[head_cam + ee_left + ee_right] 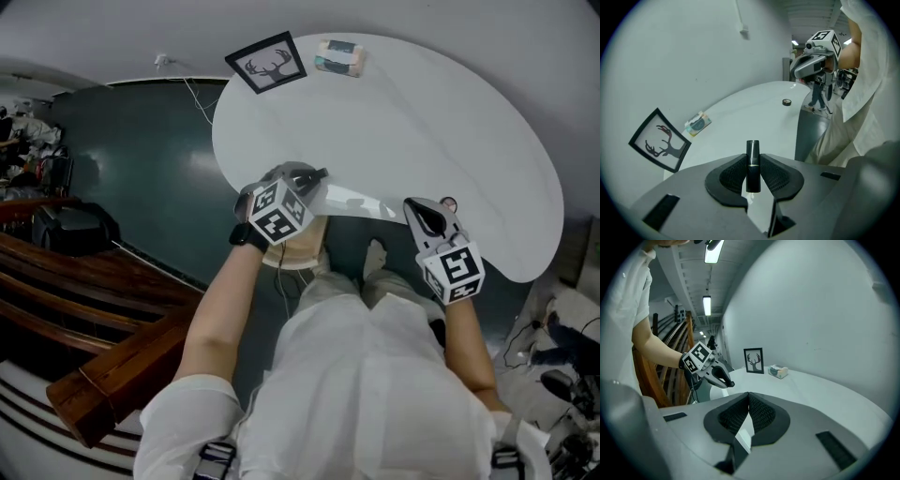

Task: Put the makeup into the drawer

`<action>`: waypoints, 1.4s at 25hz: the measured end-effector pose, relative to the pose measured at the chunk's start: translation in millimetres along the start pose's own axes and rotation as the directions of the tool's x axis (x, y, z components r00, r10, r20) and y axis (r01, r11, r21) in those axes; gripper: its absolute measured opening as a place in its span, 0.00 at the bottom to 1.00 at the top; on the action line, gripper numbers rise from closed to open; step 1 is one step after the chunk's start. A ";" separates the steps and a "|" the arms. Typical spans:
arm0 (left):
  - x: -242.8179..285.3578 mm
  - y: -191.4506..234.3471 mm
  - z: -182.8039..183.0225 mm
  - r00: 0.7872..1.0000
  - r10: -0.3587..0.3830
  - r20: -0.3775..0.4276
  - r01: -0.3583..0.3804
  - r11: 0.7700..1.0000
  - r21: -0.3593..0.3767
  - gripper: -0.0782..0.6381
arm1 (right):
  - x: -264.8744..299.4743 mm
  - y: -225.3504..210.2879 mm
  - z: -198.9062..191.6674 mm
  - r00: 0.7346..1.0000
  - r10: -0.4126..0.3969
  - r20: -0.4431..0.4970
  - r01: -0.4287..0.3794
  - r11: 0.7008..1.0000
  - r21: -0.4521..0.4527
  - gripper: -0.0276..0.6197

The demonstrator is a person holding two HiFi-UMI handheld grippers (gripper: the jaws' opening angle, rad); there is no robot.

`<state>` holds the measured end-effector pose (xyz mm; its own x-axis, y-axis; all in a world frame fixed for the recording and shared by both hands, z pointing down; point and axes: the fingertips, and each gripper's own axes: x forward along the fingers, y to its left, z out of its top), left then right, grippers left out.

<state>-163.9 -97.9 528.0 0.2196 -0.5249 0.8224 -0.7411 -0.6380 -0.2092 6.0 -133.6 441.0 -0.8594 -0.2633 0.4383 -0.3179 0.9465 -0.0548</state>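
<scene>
The black cylindrical tube point(753, 159) clamped in the left hand-held gripper point(753, 174) was shown plainly only by its own view; the right hand-held gripper point(749, 404) was closed, empty, by the white desk point(422, 122).

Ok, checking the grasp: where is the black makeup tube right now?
The black makeup tube is clamped between the jaws of the left gripper, at the left in the head view, by the near edge of the white table.

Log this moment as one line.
left hand-held gripper: shut on black lipstick tube | right hand-held gripper: shut, empty
</scene>
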 end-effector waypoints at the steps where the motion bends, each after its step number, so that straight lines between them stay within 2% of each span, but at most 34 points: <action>1: -8.4 -2.4 -2.5 1.000 0.014 0.000 -0.014 1.000 -0.021 0.24 | 2.8 3.8 1.2 1.000 0.019 -0.001 -0.019 1.000 -0.008 0.06; 9: -69.5 -27.1 -33.5 0.994 0.107 -0.017 -0.109 0.978 -0.178 0.24 | 31.5 35.3 12.4 0.987 0.159 -0.012 -0.160 0.984 -0.078 0.06; 14: -85.9 -50.3 -61.1 0.991 0.125 -0.055 -0.135 0.961 -0.241 0.24 | 49.8 54.9 16.6 0.970 0.240 -0.027 -0.242 0.964 -0.115 0.06; 18: -85.5 -64.0 -80.6 0.990 0.119 -0.072 -0.135 0.952 -0.274 0.24 | 59.8 66.3 16.0 0.961 0.274 -0.044 -0.277 0.952 -0.131 0.06; 25: -68.7 -79.3 -103.3 0.995 0.063 -0.082 -0.082 0.962 -0.261 0.24 | 70.6 72.5 13.5 0.957 0.283 -0.061 -0.288 0.949 -0.130 0.06; 35: -11.8 -97.4 -136.2 0.989 -0.102 -0.105 0.083 0.981 -0.176 0.25 | 80.0 67.9 3.5 0.971 0.228 -0.065 -0.234 0.968 -0.094 0.06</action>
<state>-180.7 47.1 610.7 0.2264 -0.3952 0.8903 -0.8203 -0.5702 -0.0444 -85.8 -91.0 469.2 -0.8812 -0.0276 0.4719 -0.0693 0.9951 -0.0711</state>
